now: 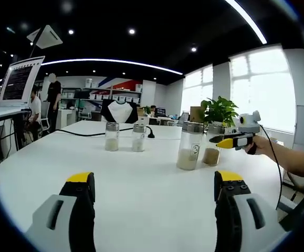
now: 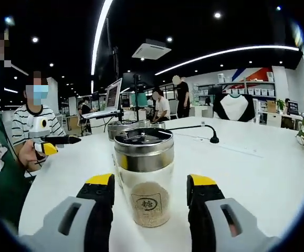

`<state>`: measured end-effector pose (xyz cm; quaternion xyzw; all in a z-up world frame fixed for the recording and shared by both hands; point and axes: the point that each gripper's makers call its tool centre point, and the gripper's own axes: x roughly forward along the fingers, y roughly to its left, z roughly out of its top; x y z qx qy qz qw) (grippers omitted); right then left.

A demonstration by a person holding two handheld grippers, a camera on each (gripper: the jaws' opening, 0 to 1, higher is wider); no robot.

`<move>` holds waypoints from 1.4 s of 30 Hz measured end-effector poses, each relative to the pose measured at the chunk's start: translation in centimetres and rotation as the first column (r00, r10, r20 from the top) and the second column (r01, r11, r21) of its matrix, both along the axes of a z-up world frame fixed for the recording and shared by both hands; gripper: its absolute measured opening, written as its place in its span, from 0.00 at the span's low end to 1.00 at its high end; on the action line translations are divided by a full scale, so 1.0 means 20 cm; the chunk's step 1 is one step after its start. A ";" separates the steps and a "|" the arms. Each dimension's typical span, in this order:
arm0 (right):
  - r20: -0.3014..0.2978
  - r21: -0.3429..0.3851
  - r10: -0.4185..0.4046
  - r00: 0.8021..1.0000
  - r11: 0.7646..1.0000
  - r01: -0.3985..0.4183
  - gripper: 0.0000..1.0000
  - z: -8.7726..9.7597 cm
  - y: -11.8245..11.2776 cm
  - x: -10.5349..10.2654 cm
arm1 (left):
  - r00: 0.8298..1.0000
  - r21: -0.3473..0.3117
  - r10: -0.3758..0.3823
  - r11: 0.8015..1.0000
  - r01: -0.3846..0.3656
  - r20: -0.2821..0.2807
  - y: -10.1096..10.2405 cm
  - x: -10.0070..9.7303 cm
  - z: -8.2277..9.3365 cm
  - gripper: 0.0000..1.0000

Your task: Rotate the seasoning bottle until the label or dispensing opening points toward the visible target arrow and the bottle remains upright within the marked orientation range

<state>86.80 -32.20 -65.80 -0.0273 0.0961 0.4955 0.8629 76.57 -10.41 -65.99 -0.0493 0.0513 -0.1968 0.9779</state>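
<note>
Right gripper view: right gripper (image 2: pixel 150 197) wide open, jaws on either side of the seasoning bottle (image 2: pixel 145 176) at centre-bottom of frame, small gaps visible, not gripping. Bottle is upright on the white table (image 2: pixel 257 168), label facing the camera. Left gripper view: left gripper (image 1: pixel 154 191) open and empty, low in frame; two small jars (image 1: pixel 124 137) upper centre, a plant (image 1: pixel 220 110) at right.

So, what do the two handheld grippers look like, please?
Both are alike. In the left gripper view, the left gripper has black jaws with yellow tips on light grey bodies with dark slots. The right gripper looks the same in its own view. Seen from the side, the right gripper carries a pale camera box, and a black cable trails from it.
</note>
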 end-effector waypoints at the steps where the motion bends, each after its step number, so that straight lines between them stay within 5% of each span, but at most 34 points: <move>1: 0.002 0.002 0.006 1.000 1.000 -0.006 0.56 0.00 0.00 0.00 | 1.000 0.001 0.000 1.000 0.000 0.000 0.00 0.00 0.00 0.99; 15: -0.043 0.029 0.038 0.998 0.999 -0.037 0.47 -0.05 0.01 0.00 | 1.000 -0.002 -0.008 1.000 0.008 0.001 0.00 0.00 0.00 0.99; 19: -0.060 0.047 0.061 0.996 0.997 -0.058 0.43 -0.05 0.03 -0.01 | 0.999 -0.008 -0.002 1.000 0.002 0.037 0.01 -0.01 0.07 0.98; 33: -0.041 0.037 0.059 0.997 0.998 -0.057 0.39 -0.05 0.03 -0.01 | 0.999 0.059 0.025 0.998 -0.028 0.049 0.02 -0.01 0.07 0.99; 42: -0.026 0.045 0.049 0.998 0.998 -0.047 0.39 -0.05 0.02 -0.01 | 0.999 0.038 0.008 0.999 -0.009 0.044 0.00 -0.01 0.07 0.99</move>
